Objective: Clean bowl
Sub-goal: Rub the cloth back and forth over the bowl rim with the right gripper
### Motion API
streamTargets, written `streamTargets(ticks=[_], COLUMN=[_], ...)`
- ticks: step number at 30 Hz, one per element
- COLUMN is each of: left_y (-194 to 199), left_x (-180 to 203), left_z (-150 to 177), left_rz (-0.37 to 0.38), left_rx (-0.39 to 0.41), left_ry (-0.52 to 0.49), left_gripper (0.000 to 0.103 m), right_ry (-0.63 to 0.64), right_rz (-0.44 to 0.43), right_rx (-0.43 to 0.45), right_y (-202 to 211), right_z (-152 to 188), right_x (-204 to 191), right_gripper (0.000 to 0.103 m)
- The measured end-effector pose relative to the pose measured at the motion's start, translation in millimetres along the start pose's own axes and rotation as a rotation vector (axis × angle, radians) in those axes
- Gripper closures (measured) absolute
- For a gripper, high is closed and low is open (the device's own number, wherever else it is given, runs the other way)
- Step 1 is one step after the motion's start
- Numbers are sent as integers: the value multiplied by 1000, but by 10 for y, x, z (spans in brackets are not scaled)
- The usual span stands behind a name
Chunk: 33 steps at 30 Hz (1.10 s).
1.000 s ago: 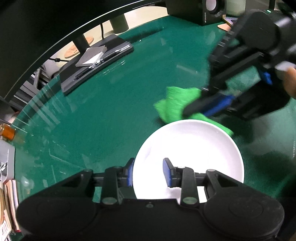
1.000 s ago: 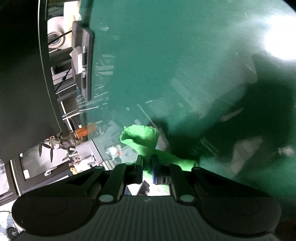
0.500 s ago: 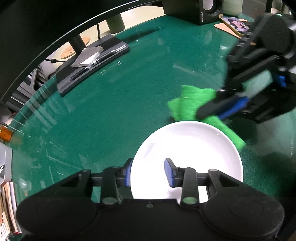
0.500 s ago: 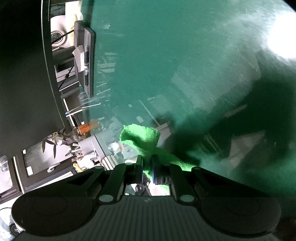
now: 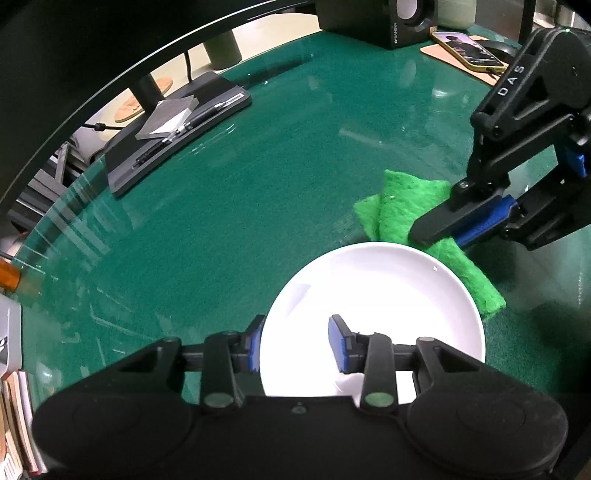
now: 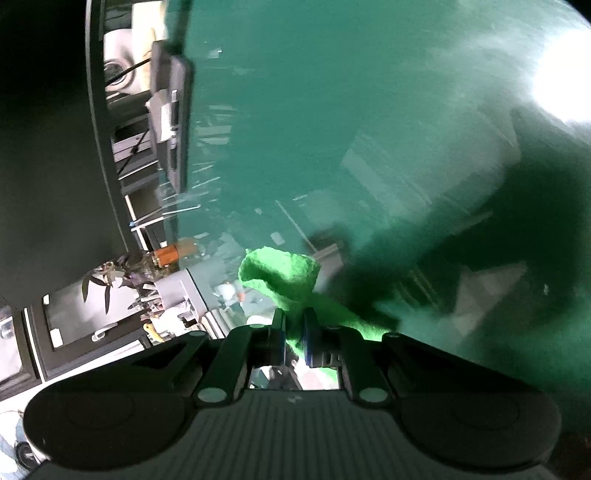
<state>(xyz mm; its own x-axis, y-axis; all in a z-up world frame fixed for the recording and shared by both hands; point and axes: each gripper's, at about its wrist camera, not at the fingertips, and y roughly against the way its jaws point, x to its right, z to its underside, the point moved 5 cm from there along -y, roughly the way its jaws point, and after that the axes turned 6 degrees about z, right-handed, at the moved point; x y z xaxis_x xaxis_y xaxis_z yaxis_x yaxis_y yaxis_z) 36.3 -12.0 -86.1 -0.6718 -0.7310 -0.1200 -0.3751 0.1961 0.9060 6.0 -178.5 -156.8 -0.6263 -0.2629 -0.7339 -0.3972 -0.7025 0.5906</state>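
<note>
A white bowl (image 5: pixel 373 295) sits on the green table mat (image 5: pixel 240 221), low in the left wrist view. My left gripper (image 5: pixel 295 343) straddles its near rim: one pad sits at the rim's outer side, the other stands apart over the white inside, so the jaws are open. Just past the bowl's far right rim, a folded green cloth (image 5: pixel 402 206) trails down along the rim to the mat. My right gripper (image 5: pixel 436 229) is shut on it there. From the right wrist, the green cloth (image 6: pixel 280 273) sticks out ahead of the shut right gripper (image 6: pixel 293 332).
A black tray (image 5: pixel 177 125) with pens and a notepad lies at the far left under a curved monitor edge. A speaker (image 5: pixel 399 22) and a phone (image 5: pixel 469 51) stand at the back. Books (image 5: pixel 14 424) and an orange-capped bottle (image 5: pixel 7 273) sit at the left edge.
My right gripper has carried the green cloth to the right, off the bowl's far rim. The left jaws have widened slightly at the bowl's near rim.
</note>
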Motion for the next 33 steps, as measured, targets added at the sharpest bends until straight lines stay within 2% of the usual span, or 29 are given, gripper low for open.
streamTargets(ticks=[8,11,15,18,23,27,29,30,31,33], left_y=[-2,-4,-7,-15,-21,-19,12,46,80,155], left_x=[12,14,19,22,17,17,-9,-35,-61,-105], left_z=[-3,-7,-7,-10,-11,-7,1,12,24,68], left_rz=[4,12,16,14,10,8,12,15,18,32], left_rx=[0,1,2,0,-4,-1,0,3,6,10], left_ry=[1,-6,-18,-23,-17,-10,14,37,61,107], left_gripper=[67,67,67,66,66,66,70,79,82,82], right_ry=[62,61,-16,-12,6,47,56,61,63,53], right_rz=[-22,-28,-4,-5,6,3,-1,-1,0,2], right_rx=[14,11,-9,-2,29,21,14,13,13,16], right_y=[-229,-160,29,32,-198,-308,-319,-319,-304,-263], right_z=[-82,-71,-10,5,-83,-86,-87,-87,-92,-101], right_x=[-313,-267,-22,-30,-205,-376,-414,-427,-427,-386], right_gripper=[92,92,92,92,92,92,92,92,92,92])
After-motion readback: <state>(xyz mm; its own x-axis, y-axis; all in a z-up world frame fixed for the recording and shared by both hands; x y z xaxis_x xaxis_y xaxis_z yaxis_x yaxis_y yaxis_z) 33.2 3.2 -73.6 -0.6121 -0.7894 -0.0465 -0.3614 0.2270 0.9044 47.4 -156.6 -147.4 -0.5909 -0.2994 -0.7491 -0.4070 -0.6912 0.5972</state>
